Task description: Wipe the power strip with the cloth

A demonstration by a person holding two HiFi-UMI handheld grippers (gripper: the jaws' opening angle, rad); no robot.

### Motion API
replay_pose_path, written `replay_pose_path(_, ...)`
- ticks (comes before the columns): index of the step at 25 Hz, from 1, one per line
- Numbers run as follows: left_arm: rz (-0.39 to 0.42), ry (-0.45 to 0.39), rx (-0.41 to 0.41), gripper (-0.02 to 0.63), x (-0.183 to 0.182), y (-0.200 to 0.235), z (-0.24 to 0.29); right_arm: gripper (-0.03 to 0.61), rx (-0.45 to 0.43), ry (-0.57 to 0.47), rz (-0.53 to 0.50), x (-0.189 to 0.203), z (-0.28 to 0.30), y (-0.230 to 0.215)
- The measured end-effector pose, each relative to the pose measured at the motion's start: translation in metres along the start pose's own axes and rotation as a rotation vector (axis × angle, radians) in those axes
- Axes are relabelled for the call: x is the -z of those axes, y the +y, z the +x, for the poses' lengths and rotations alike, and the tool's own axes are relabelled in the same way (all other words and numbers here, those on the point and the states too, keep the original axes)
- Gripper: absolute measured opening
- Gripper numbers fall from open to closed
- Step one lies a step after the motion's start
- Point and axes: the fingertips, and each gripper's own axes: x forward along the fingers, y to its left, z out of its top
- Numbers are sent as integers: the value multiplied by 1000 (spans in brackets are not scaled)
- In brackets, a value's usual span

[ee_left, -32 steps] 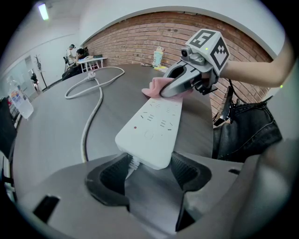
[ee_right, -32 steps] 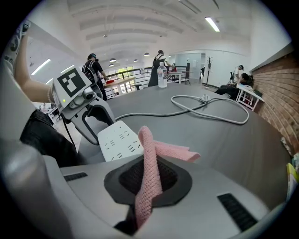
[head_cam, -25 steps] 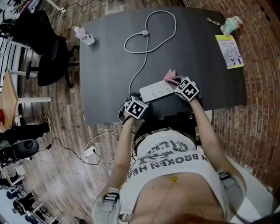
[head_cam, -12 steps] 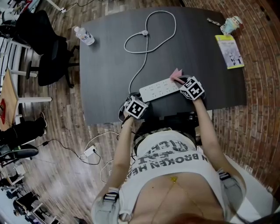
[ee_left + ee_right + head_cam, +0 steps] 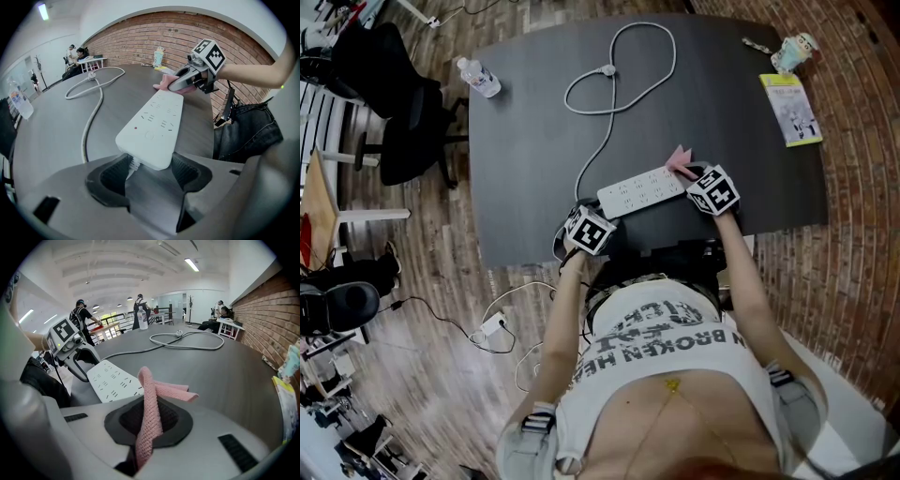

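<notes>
Surroundings: bottle (image 5: 480,77) at far-left corner of table (image 5: 534,141); booklet (image 5: 791,109) and figurine (image 5: 794,52) at far-right edge; chair (image 5: 398,103) beside table.
Cord (image 5: 87,136): looped across table centre, running to strip.
Strip (image 5: 152,126): flat near front edge.
Left gripper (image 5: 146,173): clamped on strip's cord end.
Right gripper (image 5: 149,423): clenched on pink cloth (image 5: 171,390), at strip's opposite end.
Bottle contents: cannot tell.

White power strip (image 5: 642,191) lies flat, pink cloth (image 5: 679,158) at its end
</notes>
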Motion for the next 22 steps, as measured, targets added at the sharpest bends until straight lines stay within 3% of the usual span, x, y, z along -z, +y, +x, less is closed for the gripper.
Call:
replay_pose_path(18,1,-11,-1,272,-2,-2,2,17,45,-9,47,1,-3,2)
replay_pose_path(22,1,-9,-1,272,-1,-1,1,17,-35,-56,-43,-17,-8,30)
